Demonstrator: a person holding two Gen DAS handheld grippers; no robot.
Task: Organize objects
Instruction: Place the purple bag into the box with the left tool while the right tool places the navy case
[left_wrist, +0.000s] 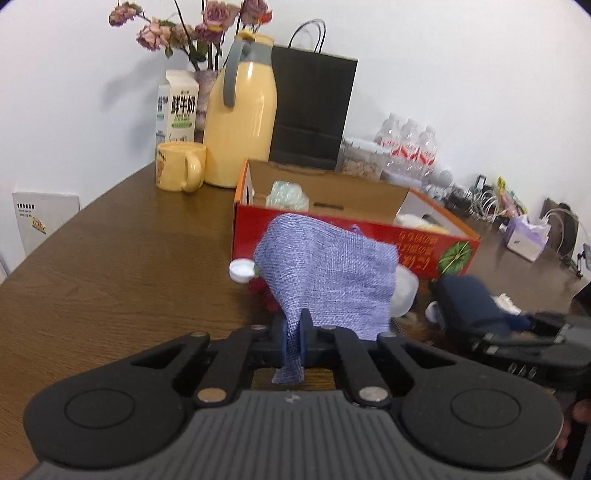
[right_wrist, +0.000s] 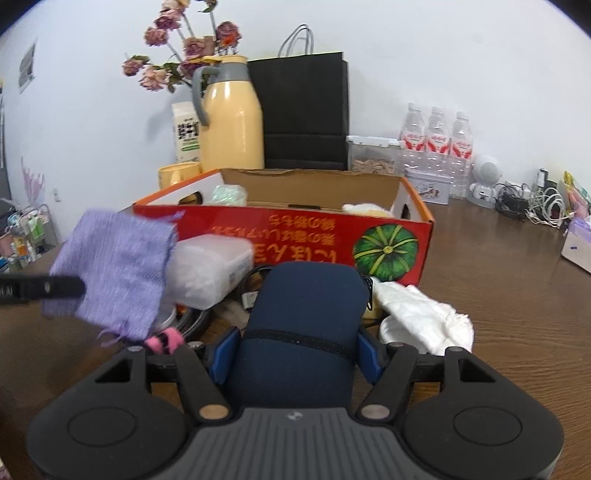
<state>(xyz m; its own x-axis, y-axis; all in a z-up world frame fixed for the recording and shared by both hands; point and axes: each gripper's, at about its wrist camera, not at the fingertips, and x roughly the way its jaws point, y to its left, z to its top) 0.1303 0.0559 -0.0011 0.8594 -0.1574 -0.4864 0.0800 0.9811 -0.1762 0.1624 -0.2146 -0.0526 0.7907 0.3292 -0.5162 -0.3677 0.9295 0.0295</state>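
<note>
Cloth first — your left gripper (left_wrist: 294, 332) is clamped on the purple woven pouch (left_wrist: 328, 269), which hangs clear of the desk (left_wrist: 110, 266) before the red cardboard box (left_wrist: 436, 254). Your right gripper (right_wrist: 297, 354) grips the navy pouch (right_wrist: 306, 317) — near the box's front wall, mid-desk.

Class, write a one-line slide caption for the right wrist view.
Right gripper fingers clasp a navy pouch before the red pumpkin box, while a purple woven cloth hangs at left.
</note>
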